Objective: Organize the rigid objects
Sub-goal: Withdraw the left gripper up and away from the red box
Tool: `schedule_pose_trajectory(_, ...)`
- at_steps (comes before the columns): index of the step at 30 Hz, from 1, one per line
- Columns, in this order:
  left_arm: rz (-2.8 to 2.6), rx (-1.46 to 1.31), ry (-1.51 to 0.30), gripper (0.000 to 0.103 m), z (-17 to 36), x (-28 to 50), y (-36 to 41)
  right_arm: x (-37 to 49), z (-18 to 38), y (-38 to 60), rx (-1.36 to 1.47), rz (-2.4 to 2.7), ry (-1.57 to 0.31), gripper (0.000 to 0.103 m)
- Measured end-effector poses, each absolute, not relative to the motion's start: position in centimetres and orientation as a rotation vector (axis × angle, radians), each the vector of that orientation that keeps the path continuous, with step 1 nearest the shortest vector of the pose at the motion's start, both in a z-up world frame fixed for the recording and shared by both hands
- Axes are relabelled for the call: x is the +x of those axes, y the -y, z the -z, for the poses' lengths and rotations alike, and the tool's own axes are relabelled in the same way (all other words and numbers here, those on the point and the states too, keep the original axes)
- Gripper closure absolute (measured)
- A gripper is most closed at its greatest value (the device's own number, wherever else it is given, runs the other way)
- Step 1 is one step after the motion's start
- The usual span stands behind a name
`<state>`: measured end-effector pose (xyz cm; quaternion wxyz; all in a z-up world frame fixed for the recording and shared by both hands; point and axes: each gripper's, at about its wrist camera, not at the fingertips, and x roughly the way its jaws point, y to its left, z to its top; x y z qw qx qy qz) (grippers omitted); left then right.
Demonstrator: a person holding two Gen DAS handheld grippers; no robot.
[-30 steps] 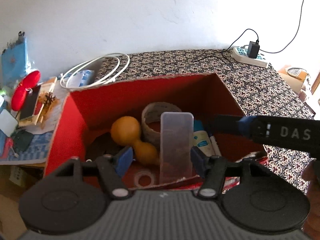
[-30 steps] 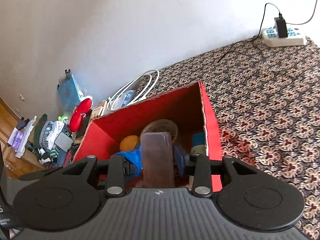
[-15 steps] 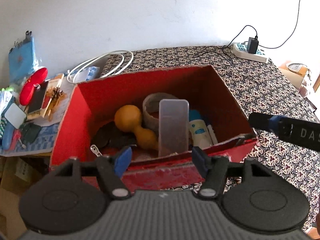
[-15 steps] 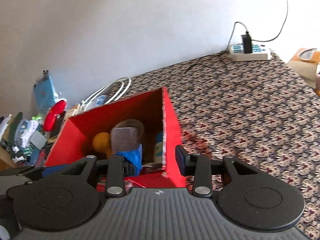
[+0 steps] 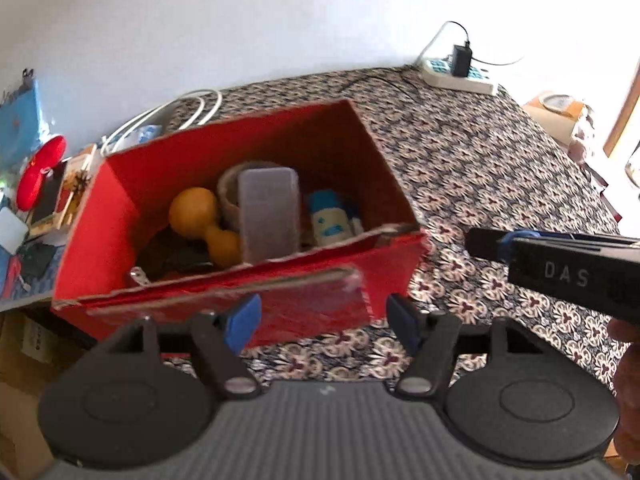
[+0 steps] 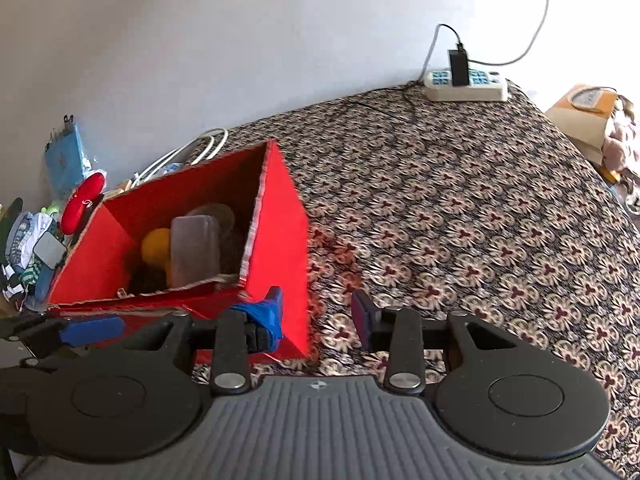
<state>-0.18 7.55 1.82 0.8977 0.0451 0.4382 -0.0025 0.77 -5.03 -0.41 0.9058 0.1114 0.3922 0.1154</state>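
A red cardboard box (image 5: 280, 300) (image 6: 280, 216) stands on the patterned cloth. Inside it a translucent plastic case (image 5: 269, 216) (image 6: 194, 248) leans upright against a tape roll (image 5: 227, 196), with an orange dumbbell-shaped toy (image 5: 200, 224) (image 6: 156, 244) on its left and a white-and-blue bottle (image 5: 330, 222) on its right. My left gripper (image 5: 324, 318) is open and empty, just in front of the box's near wall. My right gripper (image 6: 318, 312) is open and empty at the box's near right corner; it also shows from the side in the left wrist view (image 5: 552, 264).
A white power strip (image 6: 466, 86) (image 5: 456, 74) with a black charger lies at the cloth's far end. Coiled white cable (image 5: 176, 114) lies behind the box. A cluttered side surface with a red case (image 5: 40, 172) and blue packet lies left. A cardboard box (image 6: 584, 114) stands far right.
Both grippers have drawn back and up out of the box. The plastic case, which stood between both grippers' open fingers, now leans inside the box. The right gripper has shifted right.
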Motion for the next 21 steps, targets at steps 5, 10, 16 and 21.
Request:
schedule_pose_trajectory(5,0.018,0.09,-0.953,0.034,-0.6,-0.1,-5.4,0.2,1.1,6.8,0.242,-0.23,-0.85,0.082)
schedule_pose_trajectory(10,0.013,0.124,-0.983,0.034,0.5,-0.5,-3.4,-0.7,2.1,7.5,0.211,-0.222,-0.922,0.082)
schedule_pose_trajectory(16,-0.008,0.129,-1.046,0.033,2.0,-1.2,-3.0,-2.1,2.9,7.2,0.168,-0.26,-0.979,0.082)
schedule_pose_trajectory(21,-0.043,0.116,-1.096,0.033,3.0,-1.7,-3.4,-2.5,3.5,6.9,0.127,-0.294,-1.043,0.082)
